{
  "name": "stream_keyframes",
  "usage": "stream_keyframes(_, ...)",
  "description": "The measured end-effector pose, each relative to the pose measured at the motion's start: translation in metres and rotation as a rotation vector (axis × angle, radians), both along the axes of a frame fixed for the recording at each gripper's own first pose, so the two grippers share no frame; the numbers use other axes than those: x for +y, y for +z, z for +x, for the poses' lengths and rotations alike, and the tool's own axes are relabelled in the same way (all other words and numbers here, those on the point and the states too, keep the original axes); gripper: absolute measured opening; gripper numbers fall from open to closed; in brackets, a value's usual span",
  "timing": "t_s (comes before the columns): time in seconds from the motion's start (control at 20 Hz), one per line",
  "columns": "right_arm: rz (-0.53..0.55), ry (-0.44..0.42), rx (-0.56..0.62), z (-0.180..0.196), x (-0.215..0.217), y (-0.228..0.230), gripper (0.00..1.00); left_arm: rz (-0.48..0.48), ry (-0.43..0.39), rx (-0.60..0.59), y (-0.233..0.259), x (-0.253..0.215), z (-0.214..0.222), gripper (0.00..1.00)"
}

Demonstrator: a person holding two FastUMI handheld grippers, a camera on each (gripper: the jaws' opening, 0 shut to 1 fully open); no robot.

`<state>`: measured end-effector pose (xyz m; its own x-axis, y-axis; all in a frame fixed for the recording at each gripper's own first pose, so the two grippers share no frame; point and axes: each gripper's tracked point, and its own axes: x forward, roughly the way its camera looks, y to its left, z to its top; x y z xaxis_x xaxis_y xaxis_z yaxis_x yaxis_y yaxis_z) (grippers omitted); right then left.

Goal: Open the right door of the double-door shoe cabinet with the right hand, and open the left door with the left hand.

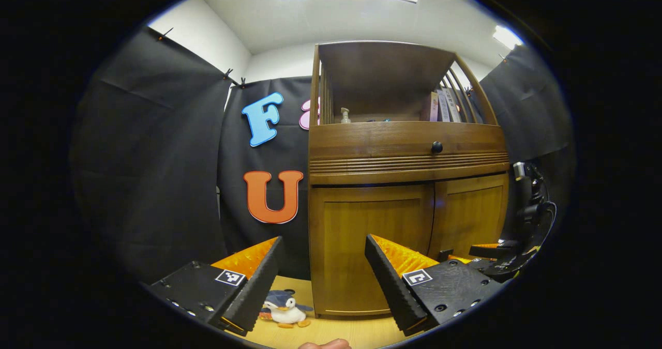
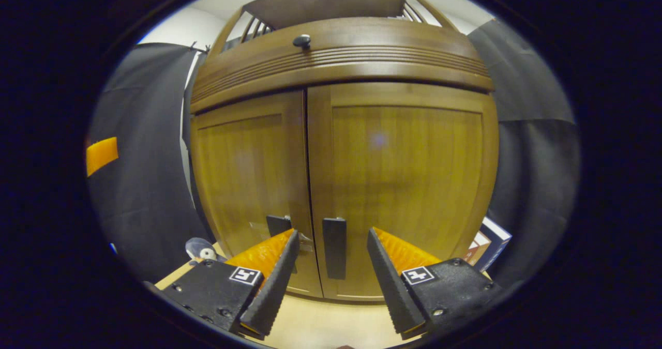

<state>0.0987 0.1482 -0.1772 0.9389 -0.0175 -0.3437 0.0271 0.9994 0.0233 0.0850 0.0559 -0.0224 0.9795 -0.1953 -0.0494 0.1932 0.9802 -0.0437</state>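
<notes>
Facing the cabinet [image 2: 341, 147] head-on, the right tool [image 2: 331, 276] is spread wide just in front of the right door [image 2: 408, 183], with that door's handle [image 2: 334, 247] between its fingers and untouched. Both doors are closed. The left tool [image 1: 320, 282], also wide and holding nothing, stands farther back before the left door [image 1: 372, 245], with a toy penguin [image 1: 285, 308] on the floor at the cabinet's left corner.

Pale wooden floor [image 1: 336, 333] carries tall brown wooden double-door shoe cabinet [image 1: 372, 245]; small plush penguin toy [image 1: 285, 307] lies just beside cabinet's left front corner.
</notes>
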Motion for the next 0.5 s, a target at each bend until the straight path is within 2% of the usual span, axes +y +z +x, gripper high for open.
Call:
stream_keyframes(0.4, 0.011, -0.075, 0.054, 0.031, 0.0, -0.045, 0.68, -0.013, -0.012, 0.022, -0.016, 0.014, 0.013, 0.94)
stream_keyframes(0.45, 0.012, -0.078, 0.055, 0.034, 0.001, -0.049, 0.68, -0.013, -0.015, 0.027, -0.019, 0.015, 0.014, 1.0)
stream_keyframes(0.5, 0.008, -0.083, 0.055, 0.037, 0.001, -0.052, 0.65, -0.013, -0.02, 0.034, -0.02, 0.014, 0.014, 0.95)
